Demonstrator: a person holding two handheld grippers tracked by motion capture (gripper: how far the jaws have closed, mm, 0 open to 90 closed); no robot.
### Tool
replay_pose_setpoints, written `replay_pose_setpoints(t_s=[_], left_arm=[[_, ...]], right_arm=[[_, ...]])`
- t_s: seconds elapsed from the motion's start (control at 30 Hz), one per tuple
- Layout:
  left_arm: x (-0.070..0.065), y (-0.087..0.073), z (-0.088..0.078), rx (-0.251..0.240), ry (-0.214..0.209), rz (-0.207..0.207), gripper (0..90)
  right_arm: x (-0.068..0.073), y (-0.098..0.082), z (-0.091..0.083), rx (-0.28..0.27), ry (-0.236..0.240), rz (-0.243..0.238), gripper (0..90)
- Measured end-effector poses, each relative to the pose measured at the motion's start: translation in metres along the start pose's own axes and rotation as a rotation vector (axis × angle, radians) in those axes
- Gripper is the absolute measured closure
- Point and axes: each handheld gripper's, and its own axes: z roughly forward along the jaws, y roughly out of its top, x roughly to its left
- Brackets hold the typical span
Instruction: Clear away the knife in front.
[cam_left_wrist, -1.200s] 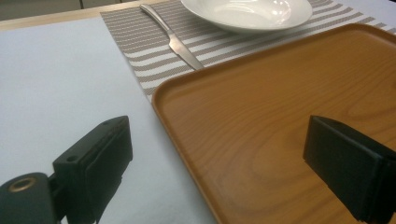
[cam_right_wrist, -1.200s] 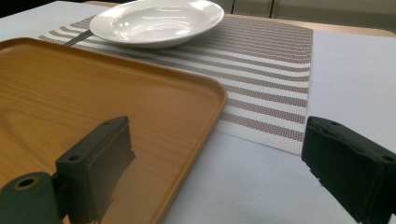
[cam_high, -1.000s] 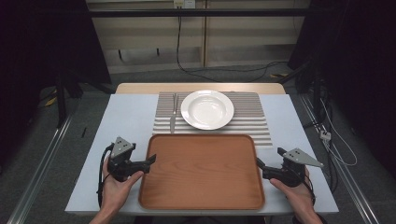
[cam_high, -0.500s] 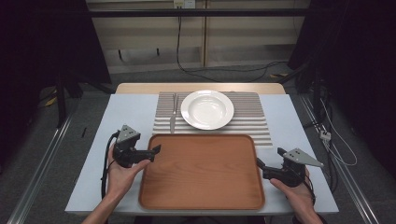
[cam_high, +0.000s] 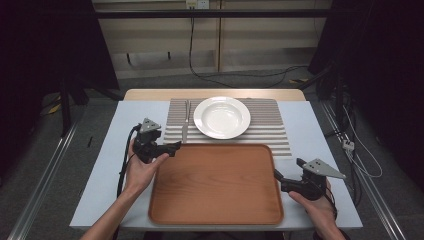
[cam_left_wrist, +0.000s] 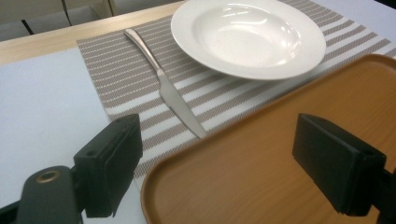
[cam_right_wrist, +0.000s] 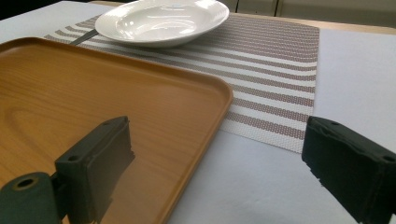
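A rectangular wooden tray (cam_high: 217, 185) with rounded corners is lying empty on a pale blue-grey bench (cam_high: 115, 150), and everything else is placed relative to it. Just beyond the tray's far edge, a grey and white striped woven placemat (cam_high: 270, 125) is lying flat, with the tray overlapping its near edge. On the placemat, beyond the tray, a round white deep plate (cam_high: 222, 117) is sitting, and a silver table knife (cam_high: 185, 125) is lying just to the plate's left, its blade tip reaching the tray's far left corner.

The left gripper (cam_high: 172, 148), held in the person's left hand (cam_high: 142, 170), is hovering at the tray's far left corner, its jaws standing wide apart and holding nothing, one over the tray and one outside its rim. The right gripper (cam_high: 278, 176), held in the right hand (cam_high: 320, 207), is sitting at the tray's right edge, jaws likewise spread wide and empty, straddling the rim.
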Motion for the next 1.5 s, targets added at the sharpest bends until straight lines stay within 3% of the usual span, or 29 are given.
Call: replay_pose_setpoints(t_s=[0.2, 0.33, 0.5, 0.53, 0.6, 0.9, 1.13, 1.33, 1.5], left_arm=[[0.004, 0.012, 0.015, 0.013, 0.031, 0.029, 13.1], [0.008, 0.022, 0.029, 0.053, 0.024, 0.044, 14.4], [0.012, 0.032, 0.044, 0.061, 0.056, 0.052, 14.8], [0.014, 0.035, 0.048, 0.069, 0.040, 0.049, 19.0], [0.016, 0.038, 0.054, 0.091, 0.047, 0.042, 17.6], [0.034, 0.054, 0.084, 0.062, 0.051, -0.024, 21.6], [0.046, 0.060, 0.112, 0.111, 0.069, -0.052, 26.7], [0.058, 0.062, 0.133, 0.156, 0.112, -0.064, 31.6], [0.063, 0.060, 0.149, 0.174, 0.102, -0.078, 37.8]], right_arm=[[-0.001, -0.001, 0.000, 0.001, 0.003, 0.005, 8.1], [-0.003, -0.001, 0.001, 0.000, -0.003, 0.015, 8.2], [-0.005, -0.002, 0.001, 0.005, -0.004, 0.021, 8.2], [-0.004, -0.002, 0.001, 0.004, -0.005, 0.020, 8.6], [-0.004, -0.002, 0.000, 0.002, -0.004, 0.020, 8.6], [-0.002, -0.001, 0.002, 0.005, -0.001, 0.012, 8.6], [-0.004, -0.001, 0.003, 0.011, 0.001, 0.022, 8.7], [-0.004, -0.002, 0.004, 0.015, 0.009, 0.025, 8.7], [-0.004, -0.002, 0.004, 0.018, 0.011, 0.025, 8.7]])
